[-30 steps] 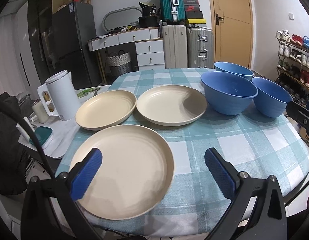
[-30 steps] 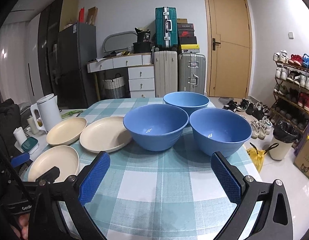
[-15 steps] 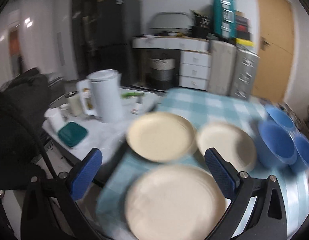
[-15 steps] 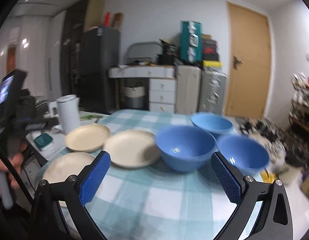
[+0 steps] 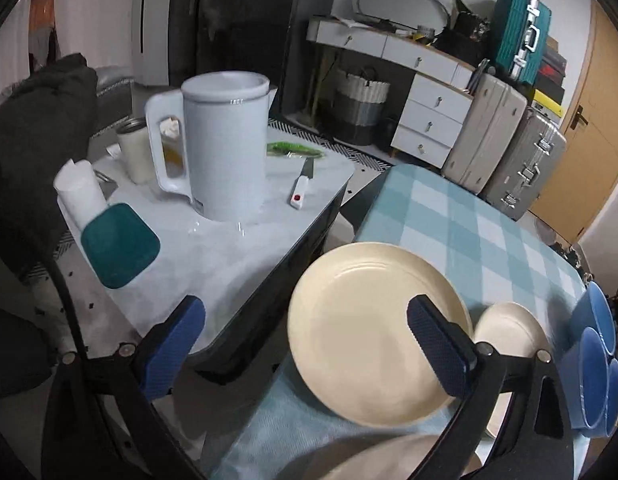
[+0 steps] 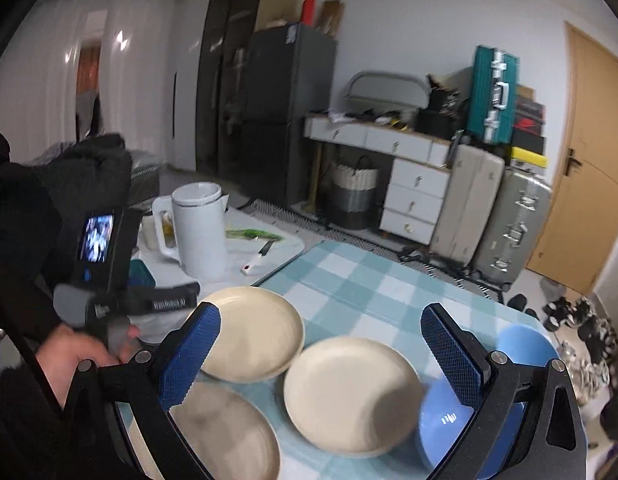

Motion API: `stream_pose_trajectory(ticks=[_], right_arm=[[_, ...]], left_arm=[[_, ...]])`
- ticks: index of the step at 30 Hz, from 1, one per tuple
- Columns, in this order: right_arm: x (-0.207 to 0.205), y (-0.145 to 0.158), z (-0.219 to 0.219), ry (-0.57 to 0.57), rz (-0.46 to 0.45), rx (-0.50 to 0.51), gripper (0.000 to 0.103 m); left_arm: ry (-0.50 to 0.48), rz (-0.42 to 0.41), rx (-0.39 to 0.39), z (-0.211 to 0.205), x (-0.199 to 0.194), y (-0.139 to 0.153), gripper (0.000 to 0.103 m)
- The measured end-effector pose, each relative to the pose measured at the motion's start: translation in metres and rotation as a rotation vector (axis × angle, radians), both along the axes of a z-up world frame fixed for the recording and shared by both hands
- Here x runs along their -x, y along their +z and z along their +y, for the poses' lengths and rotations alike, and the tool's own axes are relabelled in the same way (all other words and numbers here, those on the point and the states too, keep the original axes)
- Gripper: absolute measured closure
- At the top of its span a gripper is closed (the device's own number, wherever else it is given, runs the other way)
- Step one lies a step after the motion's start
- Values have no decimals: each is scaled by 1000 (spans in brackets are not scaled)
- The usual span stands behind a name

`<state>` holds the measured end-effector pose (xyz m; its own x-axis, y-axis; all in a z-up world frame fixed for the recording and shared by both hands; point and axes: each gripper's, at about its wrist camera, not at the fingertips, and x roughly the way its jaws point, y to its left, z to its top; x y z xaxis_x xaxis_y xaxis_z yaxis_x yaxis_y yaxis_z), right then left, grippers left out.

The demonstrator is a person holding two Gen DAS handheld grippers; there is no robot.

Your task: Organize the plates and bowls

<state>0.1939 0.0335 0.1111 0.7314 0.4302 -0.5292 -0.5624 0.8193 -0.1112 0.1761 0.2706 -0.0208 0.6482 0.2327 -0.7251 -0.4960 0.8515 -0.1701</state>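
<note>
Cream plate (image 5: 373,332) fills the left wrist view at 5 o'clock, lying on the checked table (image 5: 461,216); a second cream plate (image 5: 509,328) sits just beyond it at 4 o'clock, a third only as a rim at 6 o'clock. Left tool (image 5: 309,348) spread wide, empty, its right pad overlapping the near plate in view. Blue bowls (image 5: 597,360) cluster at the far right edge. White kettle (image 5: 225,140) at 11 o'clock, with teal lid (image 5: 119,244), knife (image 5: 301,186) and jar (image 5: 135,150) nearby.

Right wrist view: right tool (image 6: 321,356) spread wide, gripping nothing, over three cream plates; blue bowl (image 6: 441,420) at 5 o'clock partly behind its right finger. A hand (image 6: 73,354) at 8 o'clock grips the other tool's handle. Suitcases (image 6: 505,224) at 2 o'clock.
</note>
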Motion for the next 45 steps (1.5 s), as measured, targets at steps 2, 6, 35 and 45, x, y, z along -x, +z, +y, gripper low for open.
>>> stream_pose_trajectory(ticks=[2, 6, 35, 45], right_arm=[[-25, -2, 17, 14, 37, 6, 0], [-77, -25, 54, 15, 115, 50, 0], [-163, -170, 104, 5, 423, 298, 43], [-167, -177, 111, 2, 448, 317, 61]], left_arm=[[13, 26, -22, 3, -8, -12, 2], [-81, 104, 4, 7, -26, -35, 2], [-199, 161, 167, 22, -34, -77, 90], [-216, 163, 185, 33, -31, -76, 92]])
